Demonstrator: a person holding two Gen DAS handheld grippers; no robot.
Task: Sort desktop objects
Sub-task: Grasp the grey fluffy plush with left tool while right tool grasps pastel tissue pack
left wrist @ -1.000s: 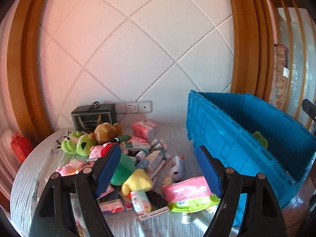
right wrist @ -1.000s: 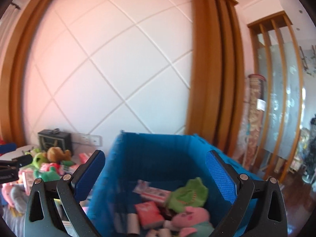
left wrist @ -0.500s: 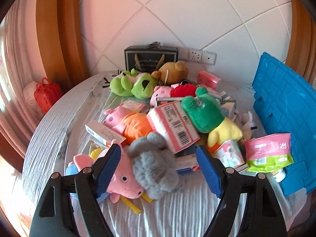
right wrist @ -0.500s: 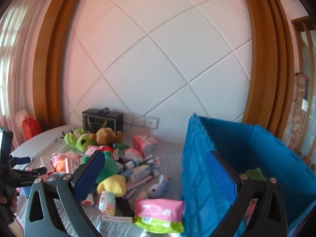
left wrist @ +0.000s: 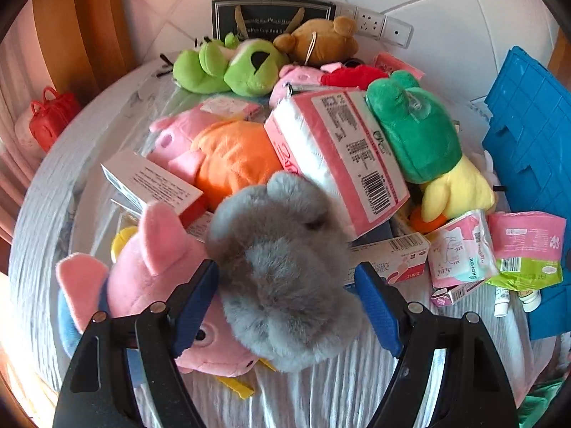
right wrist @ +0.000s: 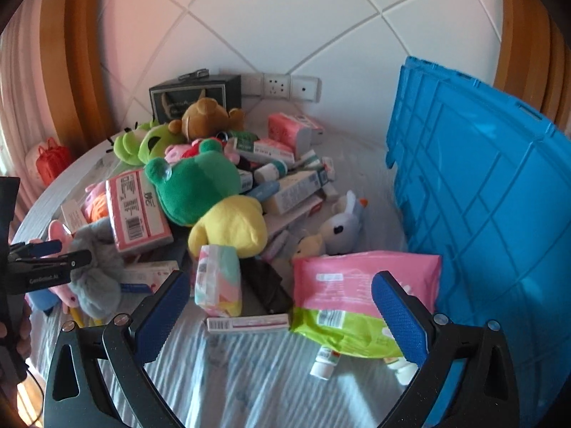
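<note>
A heap of plush toys, packets and small boxes covers the round table. In the left wrist view my left gripper (left wrist: 285, 305) points steeply down and stands open around a grey plush (left wrist: 282, 278); the left pad is at the fur's edge, with no squeeze visible. A pink pig plush (left wrist: 153, 285) lies under it. My right gripper (right wrist: 280, 317) hangs open and empty over the table's front, with a pink and green packet (right wrist: 357, 303) just beyond its right finger. A flat box (right wrist: 246, 322) lies between its fingers. The blue crate (right wrist: 481, 214) stands at the right.
A pink tissue pack (left wrist: 339, 157), a green and yellow plush (left wrist: 417, 135), a lime frog (left wrist: 232, 67), a brown bear (left wrist: 317, 42) and a black box (left wrist: 271, 18) fill the table. Small tubes (right wrist: 323, 360) lie near the front edge. A red bag (left wrist: 50, 117) hangs at the left.
Both grippers have sunk and tilted down. The left has closed in on the grey plush at the pile's front. The right swung left from above the crate to the table.
</note>
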